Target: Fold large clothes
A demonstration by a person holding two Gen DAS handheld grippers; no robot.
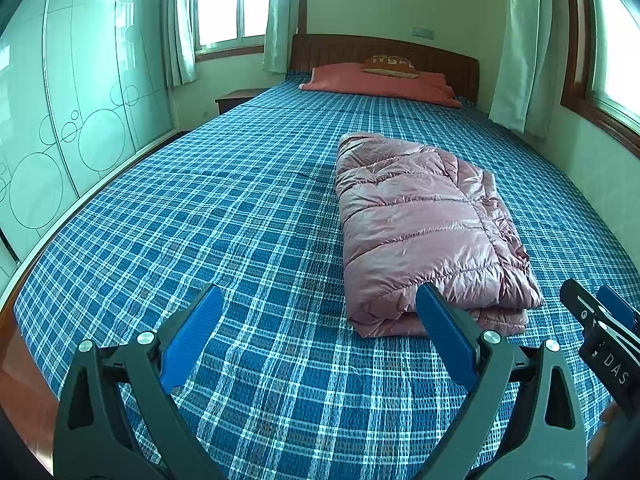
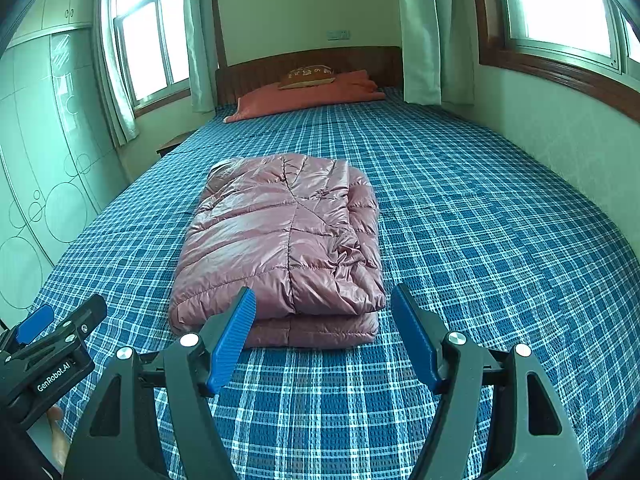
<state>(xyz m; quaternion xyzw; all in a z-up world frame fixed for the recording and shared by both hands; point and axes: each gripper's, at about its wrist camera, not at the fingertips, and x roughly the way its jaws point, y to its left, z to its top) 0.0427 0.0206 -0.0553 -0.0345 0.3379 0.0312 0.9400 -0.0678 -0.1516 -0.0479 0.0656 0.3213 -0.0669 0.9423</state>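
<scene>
A shiny pink quilted down jacket point(image 1: 420, 224) point(image 2: 288, 240) lies folded into a thick rectangle on the blue plaid bed point(image 1: 240, 240) point(image 2: 480, 240). My left gripper point(image 1: 320, 296) hovers over bare bedspread just left of the jacket's near end, jaws wide open and empty. My right gripper point(image 2: 322, 296) hangs in front of the jacket's near edge, also open, with nothing between its blue pads point(image 2: 236, 336). Each gripper shows at the edge of the other's view: the right gripper point(image 1: 608, 320), the left gripper point(image 2: 52, 340).
A red pillow point(image 1: 380, 84) point(image 2: 308, 94) with a small brown cushion lies at the wooden headboard point(image 1: 384, 52). A glass-fronted wardrobe point(image 1: 72, 120) runs along the left. Curtained windows and a wall close off the right side. A nightstand point(image 1: 236, 98) stands by the bed's far left.
</scene>
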